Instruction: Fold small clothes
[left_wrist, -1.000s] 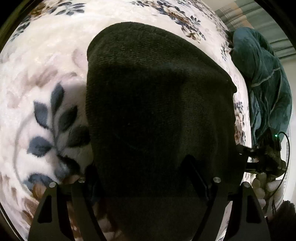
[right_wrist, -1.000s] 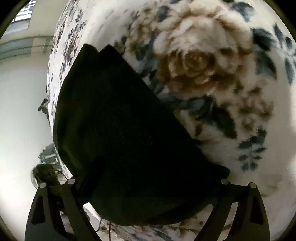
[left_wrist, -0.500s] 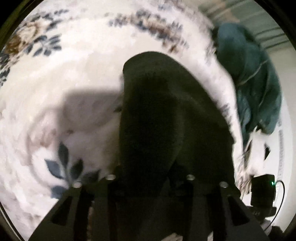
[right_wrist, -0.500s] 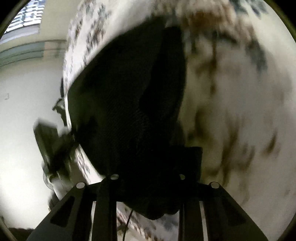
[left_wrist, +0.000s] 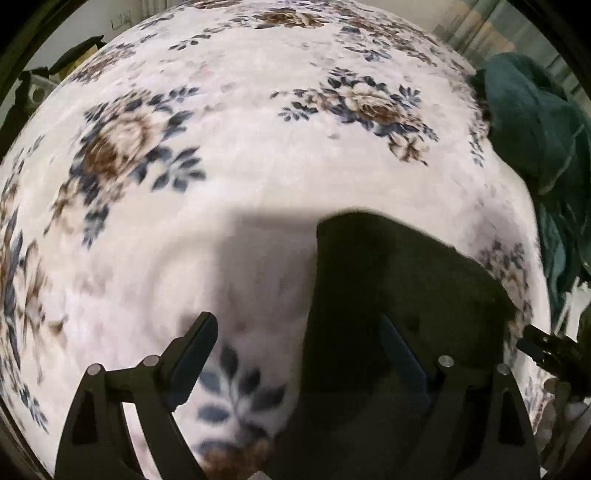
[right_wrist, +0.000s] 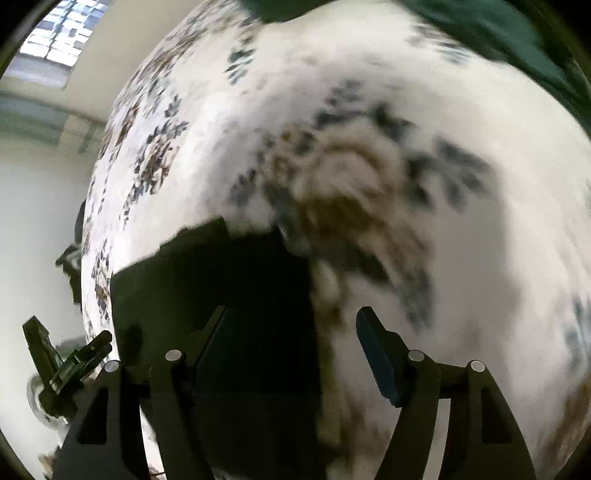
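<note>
Nearest, the left gripper (left_wrist: 295, 354) and right gripper (right_wrist: 295, 343) both hang with jaws spread wide, holding nothing. Beneath them the dark garment (left_wrist: 388, 295) lies flat on the floral blanket (left_wrist: 240, 166). Farther right sits a teal cloth heap (left_wrist: 535, 122).

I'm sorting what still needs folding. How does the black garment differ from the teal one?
The black garment lies flat with straight, squared edges near the open left gripper; the teal garment sits bunched in a rumpled heap at the blanket's far edge. Black looks plain; teal shows a pale seam line. Both rest on the floral blanket.
</note>
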